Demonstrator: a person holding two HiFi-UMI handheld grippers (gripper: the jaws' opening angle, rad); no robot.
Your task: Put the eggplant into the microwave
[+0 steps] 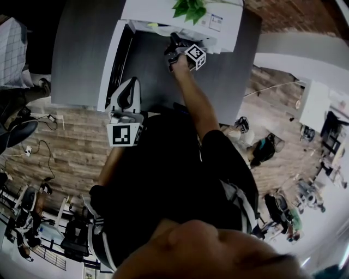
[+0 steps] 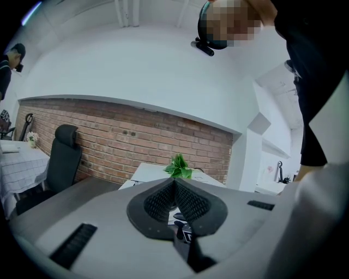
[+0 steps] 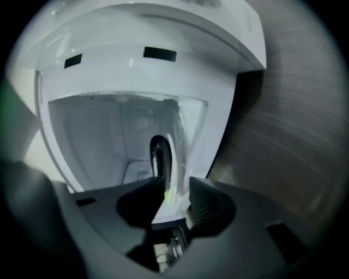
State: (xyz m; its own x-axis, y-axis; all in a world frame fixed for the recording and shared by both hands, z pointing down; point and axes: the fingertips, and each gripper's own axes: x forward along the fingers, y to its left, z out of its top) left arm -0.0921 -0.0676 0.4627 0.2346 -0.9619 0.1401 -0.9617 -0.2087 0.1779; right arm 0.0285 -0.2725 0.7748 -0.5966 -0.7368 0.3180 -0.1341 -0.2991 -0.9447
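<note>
The white microwave (image 1: 223, 22) stands open at the back of the dark table, its door (image 1: 112, 60) swung out to the left. In the right gripper view the dark eggplant (image 3: 159, 158) lies on the floor of the microwave's cavity (image 3: 98, 141), its green stem end toward the jaws. My right gripper (image 3: 173, 204) is open at the cavity's mouth, and its pads do not press on the eggplant. In the head view the right gripper (image 1: 175, 52) reaches into the opening. My left gripper (image 1: 126, 95) hangs by the door's near end, its fingertips (image 2: 175, 184) meeting with nothing between them.
A green plant (image 1: 188, 8) sits on top of the microwave and also shows in the left gripper view as the plant (image 2: 178, 166). The grey table (image 1: 82, 54) spreads to the left of the door. A black chair (image 2: 62, 158) stands before a brick wall (image 2: 136, 136).
</note>
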